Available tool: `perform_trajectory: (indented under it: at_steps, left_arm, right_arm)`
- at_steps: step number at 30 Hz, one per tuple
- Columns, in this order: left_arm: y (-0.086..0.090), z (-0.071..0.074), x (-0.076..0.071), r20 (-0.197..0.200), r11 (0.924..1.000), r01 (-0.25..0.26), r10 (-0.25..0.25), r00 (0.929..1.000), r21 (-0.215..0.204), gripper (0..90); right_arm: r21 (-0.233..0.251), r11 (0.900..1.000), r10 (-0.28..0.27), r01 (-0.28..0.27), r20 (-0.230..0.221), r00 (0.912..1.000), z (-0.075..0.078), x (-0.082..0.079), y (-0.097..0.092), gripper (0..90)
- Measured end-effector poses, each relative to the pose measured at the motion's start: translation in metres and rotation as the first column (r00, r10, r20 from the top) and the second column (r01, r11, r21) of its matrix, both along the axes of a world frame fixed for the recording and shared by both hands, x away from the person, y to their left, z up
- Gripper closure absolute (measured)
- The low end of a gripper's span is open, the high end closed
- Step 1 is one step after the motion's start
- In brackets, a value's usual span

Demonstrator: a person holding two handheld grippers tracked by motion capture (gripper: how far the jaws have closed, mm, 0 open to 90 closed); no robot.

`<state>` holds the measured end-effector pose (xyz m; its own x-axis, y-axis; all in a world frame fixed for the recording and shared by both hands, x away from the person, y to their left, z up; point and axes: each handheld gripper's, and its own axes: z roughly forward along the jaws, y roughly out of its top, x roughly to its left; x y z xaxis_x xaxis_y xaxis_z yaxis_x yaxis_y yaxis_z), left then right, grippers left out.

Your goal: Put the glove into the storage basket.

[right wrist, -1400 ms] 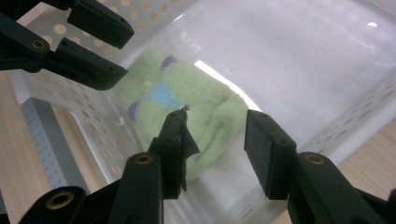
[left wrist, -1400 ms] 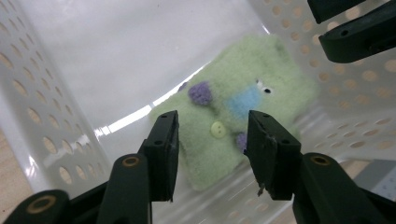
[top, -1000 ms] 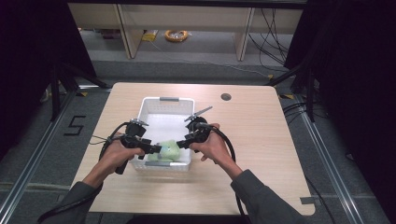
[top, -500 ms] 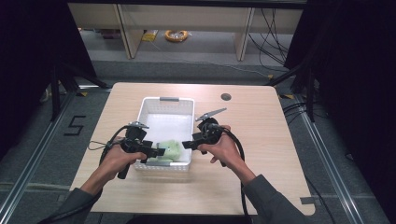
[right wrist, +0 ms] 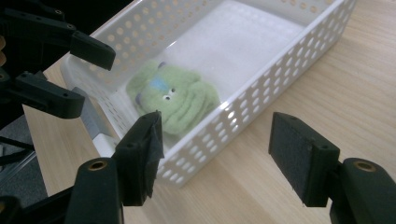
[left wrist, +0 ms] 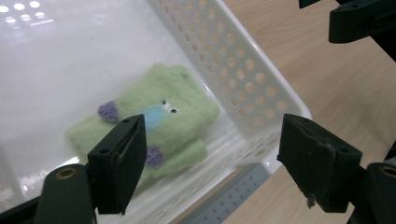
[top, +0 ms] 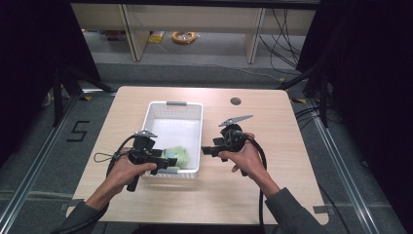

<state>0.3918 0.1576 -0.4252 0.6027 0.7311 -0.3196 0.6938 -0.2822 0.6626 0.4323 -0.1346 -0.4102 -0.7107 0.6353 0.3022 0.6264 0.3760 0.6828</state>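
A green plush toy [top: 176, 155] with purple spots lies in the near end of a white perforated basket [top: 146, 117]. My left gripper [top: 168, 162] hovers at the basket's near left corner. In the left gripper view its jaws have just been opening and stand wide, the plush toy [left wrist: 159, 116] lying loose below them. My right gripper [top: 207, 150] hangs over the table just right of the basket. Its jaws have just been opening too, with nothing between them [right wrist: 217, 119]. In the right gripper view the plush toy [right wrist: 175, 95] rests inside the basket wall [right wrist: 289, 46].
The basket sits mid-table with a grey handle [top: 176, 103] at its far end. A round cable hole [top: 235, 101] lies in the tabletop at the far right. Bare wood spreads right of the basket and along the near edge. Cables trail from both grippers.
Both grippers were together at the toy over the basket's near end. The toy now lies free in the basket, and the right gripper has drawn back to the right, outside the basket.
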Motion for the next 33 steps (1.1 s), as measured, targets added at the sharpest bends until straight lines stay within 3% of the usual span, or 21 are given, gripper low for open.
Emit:
perform_trajectory:
  at_steps: [4,5,9,18,23,27,31,33]
  left_arm:
    - [-0.006,0.001,-0.005,0.004,0.9998,0.006,-0.006,1.0,-0.017,22.8]
    - [-0.009,0.002,-0.008,0.01,0.9996,0.011,-0.01,0.9999,-0.026,22.7]
    - [-0.013,0.002,-0.013,0.023,0.999,0.012,-0.011,0.9997,-0.043,22.6]
    - [-0.023,-0.001,-0.025,0.035,0.9966,0.053,-0.051,0.9981,-0.064,22.7]
    - [-0.028,-0.001,-0.033,0.05,0.9957,0.066,-0.063,0.9967,-0.065,22.7]
    - [-0.034,-0.003,-0.041,0.059,0.9937,0.093,-0.089,0.9943,-0.063,22.7]
    - [-0.04,-0.009,-0.051,0.08,0.9911,0.124,-0.12,0.9895,-0.049,22.0]
    - [-0.041,-0.011,-0.054,0.086,0.99,0.132,-0.127,0.9881,-0.05,20.1]
  right_arm:
    - [0.006,0.9999,-0.012,0.012,0.001,0.9999,-0.001,-0.002,-0.008,35.2]
    - [0.02,0.9995,-0.026,0.026,-0.024,0.9994,-0.001,-0.005,-0.011,34.9]
    - [0.018,0.9998,-0.007,0.007,0.014,0.9999,-0.002,-0.006,-0.018,34.3]
    - [0.039,0.9985,-0.038,0.037,0.009,0.9992,-0.003,-0.02,-0.033,33.6]
    - [0.058,0.9976,-0.04,0.039,0.028,0.9988,-0.005,-0.025,-0.044,33.3]
    - [0.052,0.997,-0.059,0.057,0.022,0.998,-0.005,-0.03,-0.049,33.2]
    - [0.034,0.9974,-0.065,0.063,0.05,0.9966,-0.011,-0.035,-0.058,32.5]
    - [0.042,0.9969,-0.068,0.066,0.037,0.997,-0.015,-0.038,-0.061,31.8]
